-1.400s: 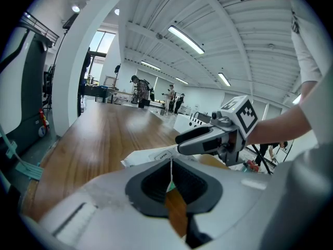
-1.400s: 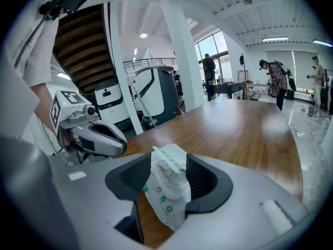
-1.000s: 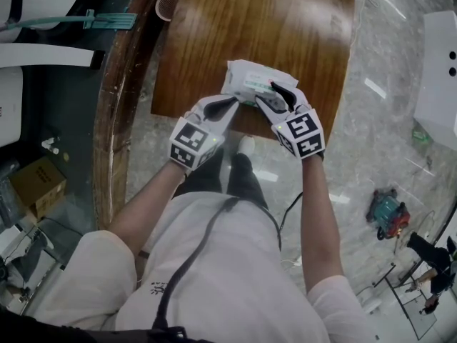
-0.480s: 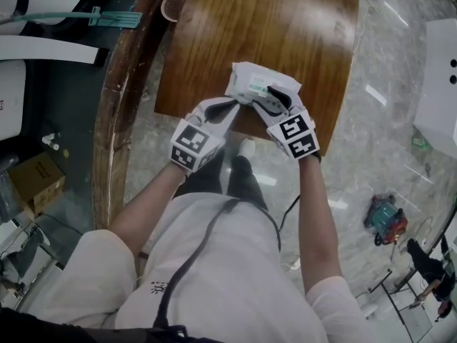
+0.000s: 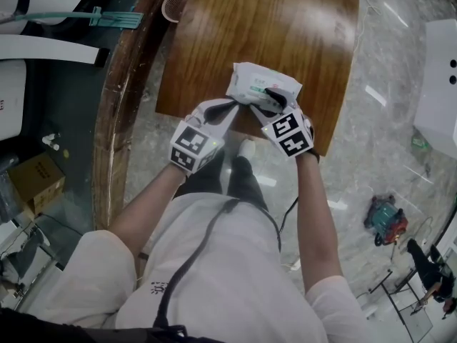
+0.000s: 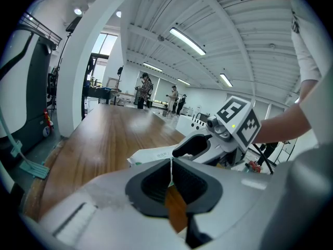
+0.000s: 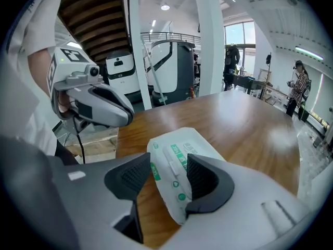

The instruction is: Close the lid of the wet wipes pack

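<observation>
- Left gripper clenched on thin edge of wet wipes pack.
- Right gripper jaws opening, straddling pack's near end, pads clear.
- Pack on wooden table.

No readable print.
The wet wipes pack, at the table's near edge, bears green label marks too small to read.
</observation>
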`<move>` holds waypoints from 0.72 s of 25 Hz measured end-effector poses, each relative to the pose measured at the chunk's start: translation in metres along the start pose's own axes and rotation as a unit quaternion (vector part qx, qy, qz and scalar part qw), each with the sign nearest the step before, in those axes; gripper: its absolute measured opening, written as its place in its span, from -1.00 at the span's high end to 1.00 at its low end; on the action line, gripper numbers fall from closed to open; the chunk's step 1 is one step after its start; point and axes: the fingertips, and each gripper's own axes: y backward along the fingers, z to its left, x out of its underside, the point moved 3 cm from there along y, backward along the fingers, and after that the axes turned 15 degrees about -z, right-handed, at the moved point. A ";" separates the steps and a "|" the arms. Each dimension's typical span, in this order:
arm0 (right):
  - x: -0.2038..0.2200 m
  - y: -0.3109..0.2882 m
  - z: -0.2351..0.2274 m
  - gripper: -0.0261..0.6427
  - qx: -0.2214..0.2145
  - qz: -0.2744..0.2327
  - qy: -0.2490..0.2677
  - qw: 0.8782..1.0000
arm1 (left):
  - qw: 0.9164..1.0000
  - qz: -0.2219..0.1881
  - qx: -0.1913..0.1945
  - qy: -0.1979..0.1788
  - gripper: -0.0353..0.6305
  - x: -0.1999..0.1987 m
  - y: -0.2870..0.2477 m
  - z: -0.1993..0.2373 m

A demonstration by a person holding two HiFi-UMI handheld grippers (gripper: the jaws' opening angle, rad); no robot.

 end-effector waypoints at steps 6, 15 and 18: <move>0.004 -0.003 0.006 0.16 0.005 0.023 0.014 1.000 | 1.000 -0.005 0.002 -0.002 0.85 -0.004 0.002 -0.002; -0.001 -0.001 0.008 0.07 0.007 0.004 -0.026 1.000 | 1.000 -0.014 0.009 -0.008 0.85 -0.015 0.006 -0.008; -0.009 0.006 0.008 0.17 0.019 -0.037 -0.048 0.998 | 1.000 -0.020 0.010 -0.013 0.85 -0.023 0.008 -0.010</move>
